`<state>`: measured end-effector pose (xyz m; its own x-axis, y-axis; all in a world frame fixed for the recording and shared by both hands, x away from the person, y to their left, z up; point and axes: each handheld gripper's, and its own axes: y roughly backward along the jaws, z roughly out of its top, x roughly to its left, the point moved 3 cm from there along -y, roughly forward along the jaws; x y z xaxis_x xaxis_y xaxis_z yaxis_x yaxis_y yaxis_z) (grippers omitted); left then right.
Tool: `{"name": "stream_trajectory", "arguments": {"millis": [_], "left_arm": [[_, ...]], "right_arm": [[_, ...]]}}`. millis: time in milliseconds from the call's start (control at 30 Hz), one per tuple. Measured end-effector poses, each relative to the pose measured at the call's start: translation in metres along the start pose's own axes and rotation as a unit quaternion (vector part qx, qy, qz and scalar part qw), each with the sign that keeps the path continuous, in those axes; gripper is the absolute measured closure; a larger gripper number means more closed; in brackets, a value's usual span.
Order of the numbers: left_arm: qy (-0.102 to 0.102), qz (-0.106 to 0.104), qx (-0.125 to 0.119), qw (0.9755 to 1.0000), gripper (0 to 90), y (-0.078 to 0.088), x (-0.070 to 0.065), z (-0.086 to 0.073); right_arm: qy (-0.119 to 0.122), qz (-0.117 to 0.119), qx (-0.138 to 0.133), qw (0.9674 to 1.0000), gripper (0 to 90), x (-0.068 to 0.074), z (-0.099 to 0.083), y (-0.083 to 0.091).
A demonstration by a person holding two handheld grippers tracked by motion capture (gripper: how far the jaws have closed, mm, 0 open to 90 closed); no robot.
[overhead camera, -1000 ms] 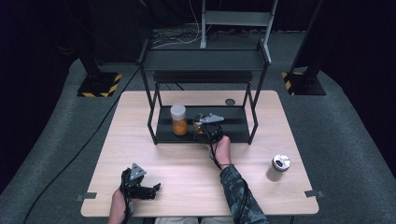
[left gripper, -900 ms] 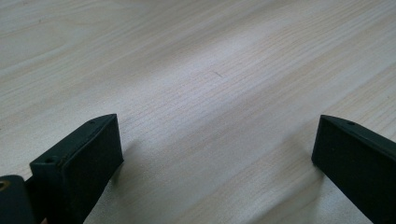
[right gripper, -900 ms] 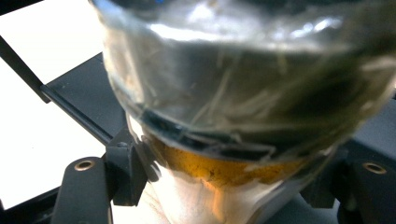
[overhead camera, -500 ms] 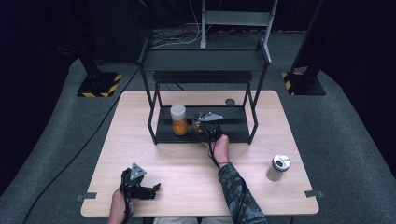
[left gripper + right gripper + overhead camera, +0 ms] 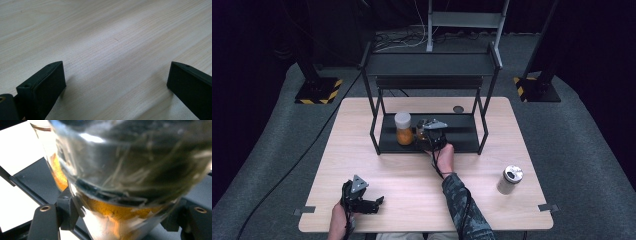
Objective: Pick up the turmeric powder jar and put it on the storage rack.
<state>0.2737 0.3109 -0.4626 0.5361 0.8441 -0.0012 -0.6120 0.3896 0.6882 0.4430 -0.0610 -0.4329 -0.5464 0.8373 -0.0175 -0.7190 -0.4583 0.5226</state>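
We are gripping a glass jar [image 5: 120, 195] of orange powder on the black rack's [image 5: 462, 142] bottom shelf, beside the white-lidded jar [image 5: 404, 129], right gripper [image 5: 430, 136] clamped around it. Our left gripper [image 5: 362, 202] is resting wide open, empty, over the table [image 5: 412, 175].

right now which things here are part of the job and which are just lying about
In the job: right gripper, shut on a clear jar of orange powder; black rack; white-lidded jar.
Lying about: metal-lidded jar, left gripper, open over the table.
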Motion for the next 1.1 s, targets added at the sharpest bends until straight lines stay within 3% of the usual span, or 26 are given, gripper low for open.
{"name": "stream_trajectory", "arguments": {"millis": [767, 1100], "left_arm": [[0.000, 0.000, 0.000, 1.0000, 1.6, 0.000, 0.000, 0.000], [-0.002, -0.001, 0.000, 1.0000, 1.7, 0.000, 0.000, 0.000]], "right_arm": [[-0.011, -0.009, 0.008, 0.9999, 30.4, 0.001, -0.007, -0.022], [-0.005, -0.017, -0.016, 0.9997, 30.4, 0.004, -0.018, -0.025]]}}
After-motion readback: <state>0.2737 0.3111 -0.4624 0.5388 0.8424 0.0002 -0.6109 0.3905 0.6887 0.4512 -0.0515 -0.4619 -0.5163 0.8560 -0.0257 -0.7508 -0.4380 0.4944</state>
